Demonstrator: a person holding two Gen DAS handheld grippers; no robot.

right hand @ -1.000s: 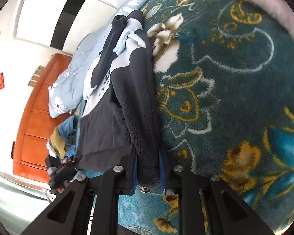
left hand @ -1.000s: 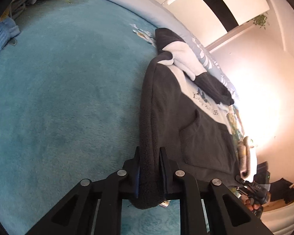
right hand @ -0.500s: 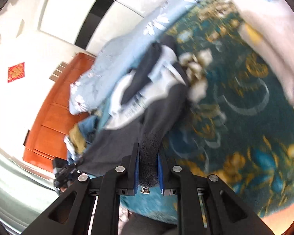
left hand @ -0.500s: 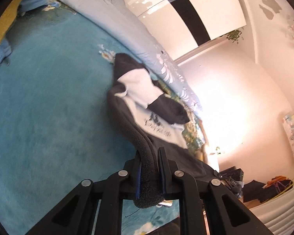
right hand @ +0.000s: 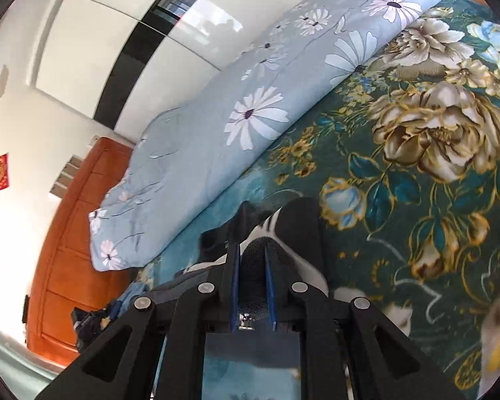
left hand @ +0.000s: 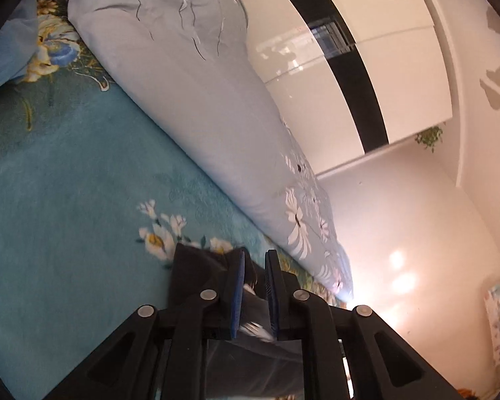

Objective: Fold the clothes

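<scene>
A black-and-white fleece jacket (left hand: 200, 266) lies on the teal floral blanket (left hand: 66, 216). My left gripper (left hand: 254, 256) is shut on its dark hem, and most of the garment is hidden under the fingers. In the right wrist view the jacket (right hand: 300, 220) shows its black collar end and a white panel just past my right gripper (right hand: 251, 246). The right jaws are closing, with a thick roll of black fleece pinched between the blue pads. Both grippers are lifted above the bed and point towards the rolled duvet.
A rolled light-blue daisy duvet (left hand: 200, 100) (right hand: 250, 116) runs along the far edge of the bed. Behind it stands a white wardrobe with a black stripe (left hand: 350, 50). An orange wooden panel (right hand: 70, 250) and a small heap of clothes (right hand: 93, 320) sit at the left.
Both grippers have risen and swung forward over the bed with the jacket's hem. The spread-out jacket body has dropped out of view, and the duvet and wardrobe now fill the frames.
</scene>
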